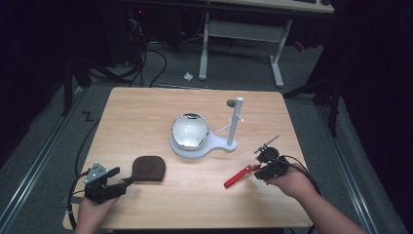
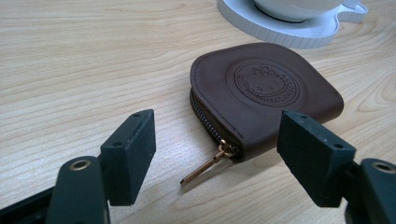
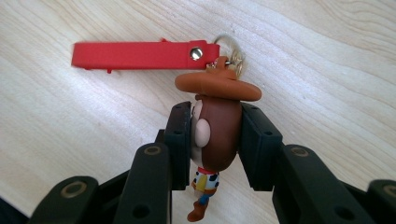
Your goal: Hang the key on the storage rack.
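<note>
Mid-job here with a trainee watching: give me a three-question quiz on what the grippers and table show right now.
1. True or false: the right gripper is shut on the cowboy figure keychain.
2. Multiple choice: the zipper pull of the brown pouch lies
A. between the left gripper's open jaws, untouched
B. clamped in the jaws
C. under the white stand
3. Fill in: the keychain's strap is coloured ____.

Key:
1. True; both jaws press the figure's head.
2. A; the jaws stand apart on either side of it.
3. Red; in the high view it lies on the table, to the left of the right gripper.
</note>
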### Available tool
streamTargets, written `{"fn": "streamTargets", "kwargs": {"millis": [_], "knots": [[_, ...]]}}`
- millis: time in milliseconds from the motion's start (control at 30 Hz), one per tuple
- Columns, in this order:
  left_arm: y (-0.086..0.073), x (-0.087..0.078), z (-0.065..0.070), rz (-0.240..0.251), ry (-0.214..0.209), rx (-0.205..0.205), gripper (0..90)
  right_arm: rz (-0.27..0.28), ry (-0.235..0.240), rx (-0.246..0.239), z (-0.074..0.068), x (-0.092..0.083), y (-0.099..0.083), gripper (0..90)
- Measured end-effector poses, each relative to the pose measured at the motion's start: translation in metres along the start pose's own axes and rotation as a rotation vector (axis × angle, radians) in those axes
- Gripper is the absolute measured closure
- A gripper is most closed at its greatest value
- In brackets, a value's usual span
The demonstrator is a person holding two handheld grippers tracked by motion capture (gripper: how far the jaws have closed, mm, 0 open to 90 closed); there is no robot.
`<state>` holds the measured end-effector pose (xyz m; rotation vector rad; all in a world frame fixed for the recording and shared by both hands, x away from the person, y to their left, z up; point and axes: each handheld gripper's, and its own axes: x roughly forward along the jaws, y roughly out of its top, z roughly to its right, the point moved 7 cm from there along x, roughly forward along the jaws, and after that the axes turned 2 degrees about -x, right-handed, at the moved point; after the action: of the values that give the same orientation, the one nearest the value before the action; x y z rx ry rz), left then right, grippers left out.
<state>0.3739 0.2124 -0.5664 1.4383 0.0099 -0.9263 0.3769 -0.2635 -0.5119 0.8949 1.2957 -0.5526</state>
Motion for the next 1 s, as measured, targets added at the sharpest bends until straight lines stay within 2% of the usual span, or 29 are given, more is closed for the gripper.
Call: {"fn": "streamTargets", "kwargs": {"millis": [33, 200, 333, 500, 1000], "knots": [[0.0, 0.0, 0.0, -0.002, 0.0, 0.001, 28.5, -0.002, 0.001, 0.012, -0.001, -0.002, -0.001, 67.2], [-0.001, 0.001, 0.001, -0.008, -0.003, 0.002, 28.5, 0.012, 0.0, -0.008, -0.001, -0.016, 0.0, 67.2], [-0.001, 0.001, 0.001, -0.008, -0.004, 0.002, 28.4, 0.019, 0.002, -0.003, -0.002, -0.025, 0.0, 67.2], [-0.001, 0.002, 0.001, -0.012, -0.006, 0.002, 28.4, 0.025, -0.01, -0.02, -0.003, -0.035, 0.0, 67.2], [-0.002, 0.002, 0.001, -0.016, -0.007, 0.001, 28.4, 0.049, -0.036, -0.019, -0.001, -0.066, 0.006, 67.3]]}}
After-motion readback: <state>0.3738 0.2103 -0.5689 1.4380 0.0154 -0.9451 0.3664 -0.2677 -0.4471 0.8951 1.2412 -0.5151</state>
